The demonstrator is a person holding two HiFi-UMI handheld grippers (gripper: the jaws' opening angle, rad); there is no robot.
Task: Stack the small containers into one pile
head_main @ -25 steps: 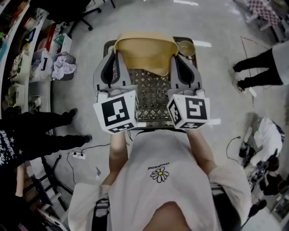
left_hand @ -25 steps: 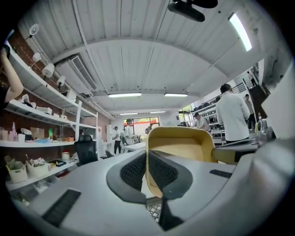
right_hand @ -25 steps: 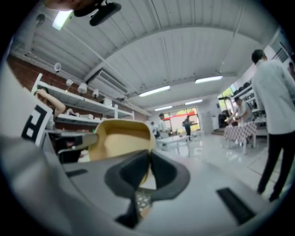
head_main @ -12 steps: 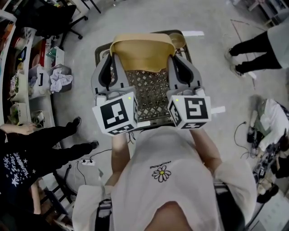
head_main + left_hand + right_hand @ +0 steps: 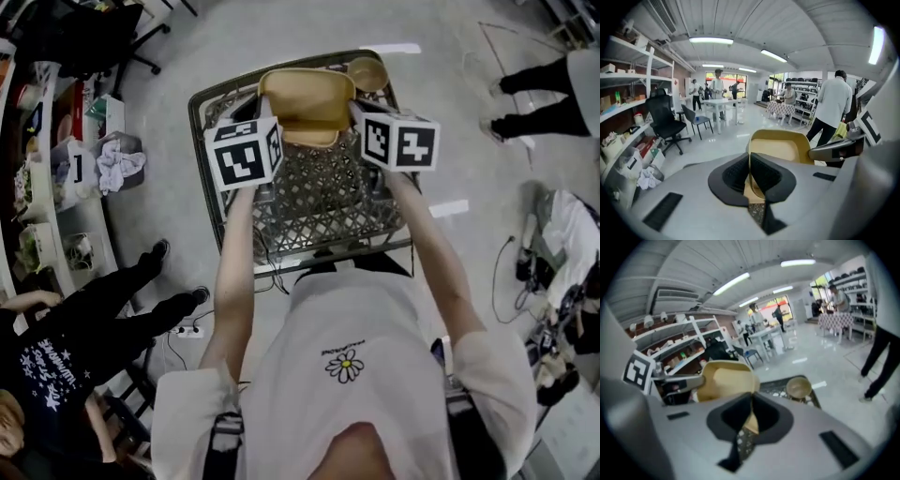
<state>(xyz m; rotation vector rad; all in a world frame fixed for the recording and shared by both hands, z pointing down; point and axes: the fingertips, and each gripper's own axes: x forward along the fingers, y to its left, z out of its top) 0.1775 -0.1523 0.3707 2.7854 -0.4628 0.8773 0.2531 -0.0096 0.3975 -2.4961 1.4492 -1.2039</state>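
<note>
In the head view, the person held a tan container [image 5: 307,94] over a wire basket [image 5: 317,202] that stood on the floor. The left tongs [image 5: 266,111] had the container's rim at nine o'clock and the right tongs [image 5: 355,106] had the rim at three o'clock, so the tub hung between them. A small round bowl [image 5: 367,71] lay at the basket's far corner, at about one o'clock from the container and just beside it. Other people's legs stood on the floor at eight o'clock [image 5: 141,309] and at two o'clock [image 5: 534,89] from the basket.

In the left gripper view, the left tongs [image 5: 749,159] were nearly closed, their dark pads pinching the thin wall of the tan container [image 5: 780,149]. The right tongs [image 5: 834,150] reached the tub's opposite rim at three o'clock. An office chair [image 5: 663,119] stood near shelves at nine o'clock.

In the right gripper view, the right tongs [image 5: 751,409] were likewise clamped almost together on the wall of the tan container [image 5: 724,378]. The left tongs [image 5: 679,380] met the tub at nine o'clock. The round bowl [image 5: 799,387] sat at two o'clock from the pads, in the corner of the wire basket [image 5: 776,384].
</note>
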